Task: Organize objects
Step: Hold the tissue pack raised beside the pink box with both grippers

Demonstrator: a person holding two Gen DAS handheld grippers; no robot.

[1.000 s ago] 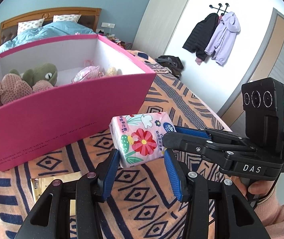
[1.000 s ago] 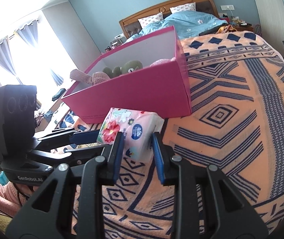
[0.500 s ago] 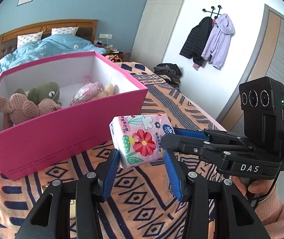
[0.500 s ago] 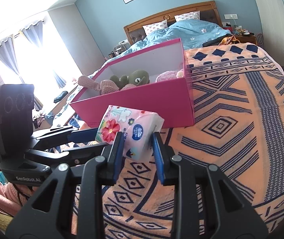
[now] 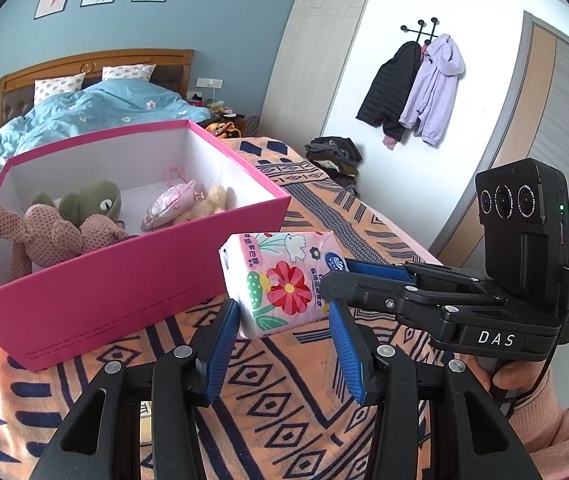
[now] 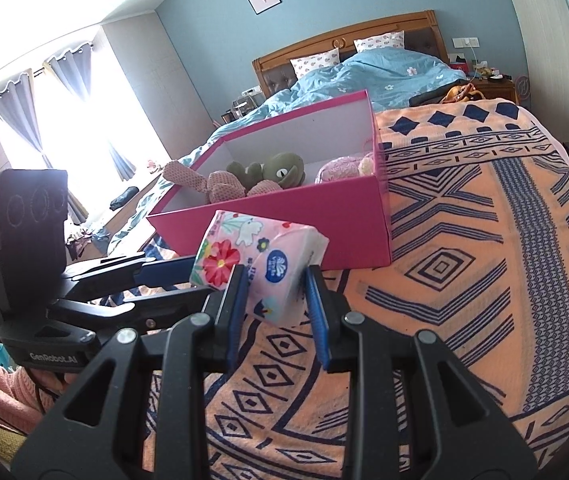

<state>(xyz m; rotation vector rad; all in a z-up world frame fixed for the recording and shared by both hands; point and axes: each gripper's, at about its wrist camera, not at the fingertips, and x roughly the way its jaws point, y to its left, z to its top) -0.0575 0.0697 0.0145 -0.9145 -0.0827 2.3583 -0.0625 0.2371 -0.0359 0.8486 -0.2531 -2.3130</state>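
Observation:
A pink flowered tissue pack [image 5: 276, 280] hangs in the air just above the patterned blanket, in front of the pink box [image 5: 124, 280]. My left gripper [image 5: 284, 306] is shut on its lower end, a blue pad at each side. From the right, my right gripper [image 5: 334, 276] is shut on the same pack. In the right wrist view the tissue pack [image 6: 260, 256] sits pinched in my right gripper [image 6: 275, 272], and my left gripper [image 6: 200, 278] clamps its left end. The pink box [image 6: 284, 220] holds a green frog plush [image 5: 92, 200], a pink rabbit plush [image 5: 44, 232] and a pink pouch [image 5: 172, 208].
The orange and navy blanket [image 5: 284, 400] covers the surface under both grippers. A bed with a blue duvet [image 5: 84, 108] stands behind the box. Coats [image 5: 416, 92] hang on the right wall above a clothes pile [image 5: 336, 152]. A hand [image 5: 512, 372] holds the right gripper's handle.
Both grippers have risen a little with the tissue pack held between them, so more of the box's inside shows. The grips are unchanged.

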